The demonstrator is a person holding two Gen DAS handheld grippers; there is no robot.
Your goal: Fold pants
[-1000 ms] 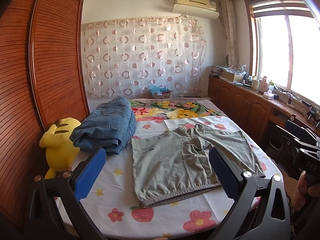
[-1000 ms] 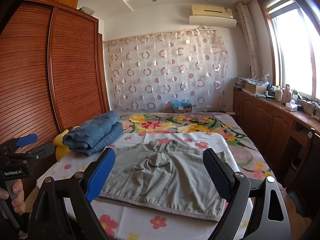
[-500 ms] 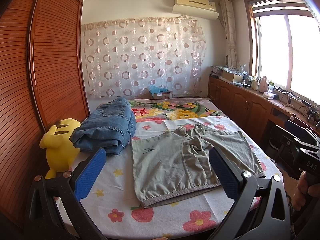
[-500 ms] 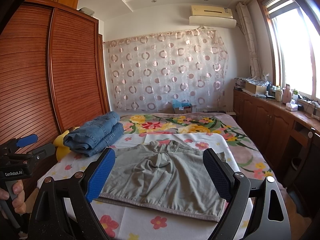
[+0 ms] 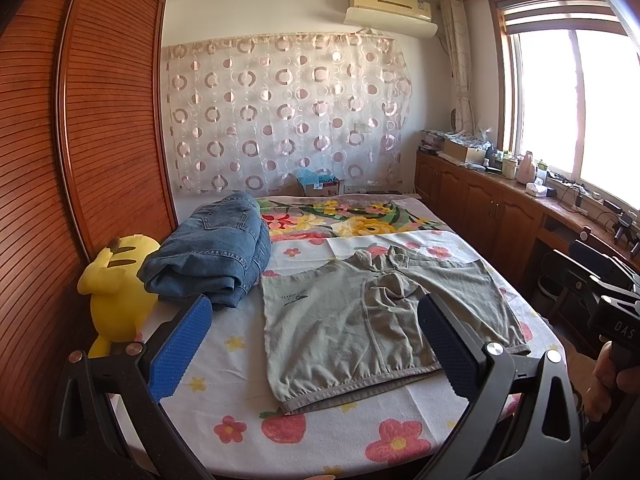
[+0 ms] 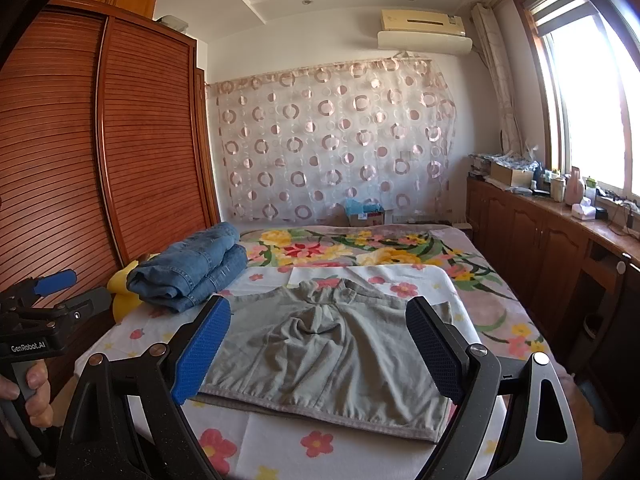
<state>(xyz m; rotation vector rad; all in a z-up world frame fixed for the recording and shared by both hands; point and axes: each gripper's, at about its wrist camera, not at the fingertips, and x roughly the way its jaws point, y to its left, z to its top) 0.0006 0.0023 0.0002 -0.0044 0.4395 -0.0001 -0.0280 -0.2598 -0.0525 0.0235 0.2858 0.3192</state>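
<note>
1. A home bedroom: a bed (image 5: 248,364) under a floral sheet, beside a louvred wooden wardrobe (image 5: 100,128).
2. A wall air conditioner (image 5: 390,2), circle-patterned curtain (image 5: 288,112) and yellow plush toy (image 5: 116,284) complete the domestic scene.

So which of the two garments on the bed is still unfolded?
The grey shorts, spread flat near the bed's foot; the jeans beside them are already a folded stack.

Left tongs (image 5: 310,342) and right tongs (image 6: 318,350) both gape wide, pointing toward twelve o'clock, each gripped by a hand (image 6: 34,394).
</note>
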